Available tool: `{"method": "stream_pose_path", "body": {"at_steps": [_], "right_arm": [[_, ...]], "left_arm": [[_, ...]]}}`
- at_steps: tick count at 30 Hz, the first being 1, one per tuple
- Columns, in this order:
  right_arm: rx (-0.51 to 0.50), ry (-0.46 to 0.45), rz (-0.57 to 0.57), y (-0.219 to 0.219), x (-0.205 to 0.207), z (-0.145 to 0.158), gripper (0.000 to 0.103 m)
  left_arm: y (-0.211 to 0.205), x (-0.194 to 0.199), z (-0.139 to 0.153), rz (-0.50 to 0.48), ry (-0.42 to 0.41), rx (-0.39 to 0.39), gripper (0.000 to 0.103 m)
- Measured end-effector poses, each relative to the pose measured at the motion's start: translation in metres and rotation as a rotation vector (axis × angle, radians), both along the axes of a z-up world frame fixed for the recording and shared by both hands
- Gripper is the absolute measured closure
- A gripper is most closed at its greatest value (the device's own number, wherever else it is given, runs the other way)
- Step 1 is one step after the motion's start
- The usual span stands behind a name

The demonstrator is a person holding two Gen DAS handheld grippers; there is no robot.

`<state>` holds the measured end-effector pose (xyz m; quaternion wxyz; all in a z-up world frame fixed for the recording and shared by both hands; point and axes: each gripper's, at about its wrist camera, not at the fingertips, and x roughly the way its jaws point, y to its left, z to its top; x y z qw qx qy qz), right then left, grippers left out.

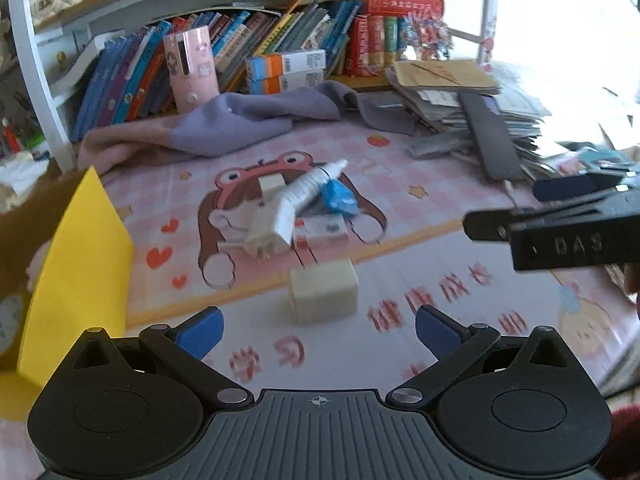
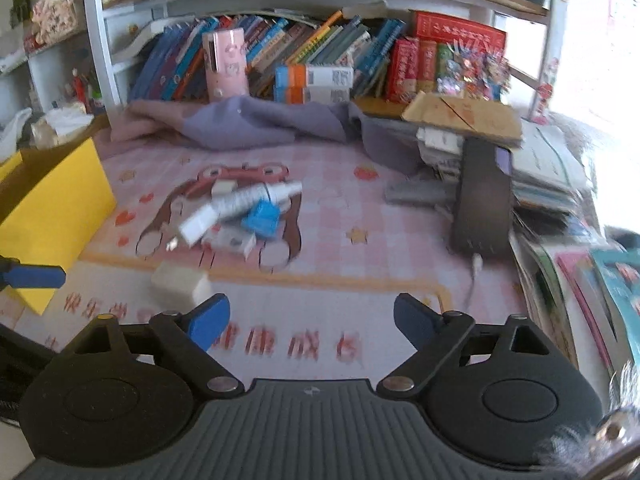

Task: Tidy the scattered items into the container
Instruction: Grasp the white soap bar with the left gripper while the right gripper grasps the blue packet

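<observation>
Clutter — a tube (image 1: 310,184), a blue packet (image 1: 340,197) and a beige block (image 1: 323,293) — lies near our yellow box (image 1: 76,276), while our left gripper (image 1: 318,332) and right gripper (image 2: 312,320) hang spread wide, holding nothing.

Box (image 1: 76,264) left of the item pile (image 1: 296,208); block (image 1: 323,292) before it; books (image 1: 256,40) behind.

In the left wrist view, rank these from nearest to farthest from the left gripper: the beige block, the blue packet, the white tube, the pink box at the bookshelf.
From the left gripper:
1. Beige block, just ahead, centre.
2. Blue packet, in the pile, right side.
3. White tube, same pile, overlapping the packet; too close to call.
4. Pink box, far back left against the books.
</observation>
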<state>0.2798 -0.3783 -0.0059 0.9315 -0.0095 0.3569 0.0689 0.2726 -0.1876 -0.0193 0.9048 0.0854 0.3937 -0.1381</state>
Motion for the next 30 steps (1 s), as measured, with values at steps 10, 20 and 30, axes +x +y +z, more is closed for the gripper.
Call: {"method": "stream_pose_path", "body": {"at_steps": [10,20,30], "right_arm": [[0.131,0.035,0.066,-0.006,0.094,-0.019,0.032],[0.147,0.073,0.164,0.023,0.145,-0.053,0.037],[0.147,0.147,0.170,0.035,0.170,-0.083,0.062]], "left_arm": [[-0.030,0.042,-0.023,0.042,0.018,0.070,0.001],[-0.035,0.062,-0.054,0.107,0.091,0.049,0.005],[-0.034,0.070,-0.065,0.146,0.154,0.019,0.030]]}}
